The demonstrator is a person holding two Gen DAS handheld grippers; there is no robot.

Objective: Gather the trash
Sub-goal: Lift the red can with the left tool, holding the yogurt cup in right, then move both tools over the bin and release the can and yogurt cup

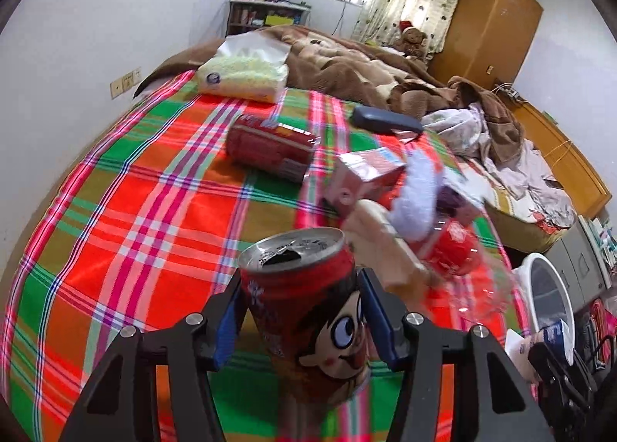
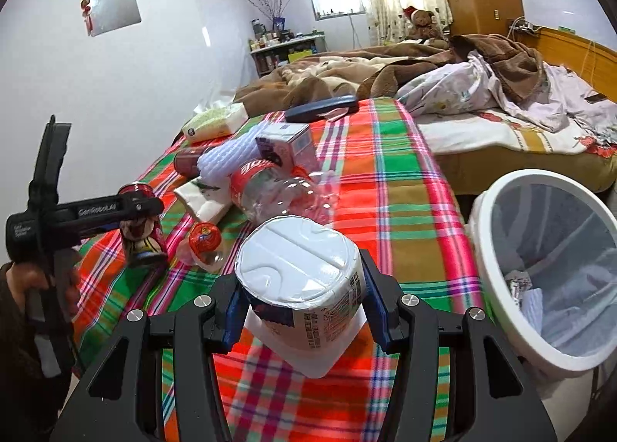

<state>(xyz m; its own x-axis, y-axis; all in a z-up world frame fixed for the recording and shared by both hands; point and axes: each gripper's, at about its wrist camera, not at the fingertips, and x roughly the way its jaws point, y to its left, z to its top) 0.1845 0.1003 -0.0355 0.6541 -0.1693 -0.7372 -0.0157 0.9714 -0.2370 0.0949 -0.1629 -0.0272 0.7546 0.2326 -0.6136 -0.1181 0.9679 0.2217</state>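
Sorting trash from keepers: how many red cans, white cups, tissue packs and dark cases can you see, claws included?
Red cans: 2
White cups: 1
Tissue packs: 1
Dark cases: 1
Total: 5

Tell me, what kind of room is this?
A bedroom, most likely. There is a bed with a rumpled brown blanket, a teddy bear near the curtain, and a tall wooden wardrobe in the corner.
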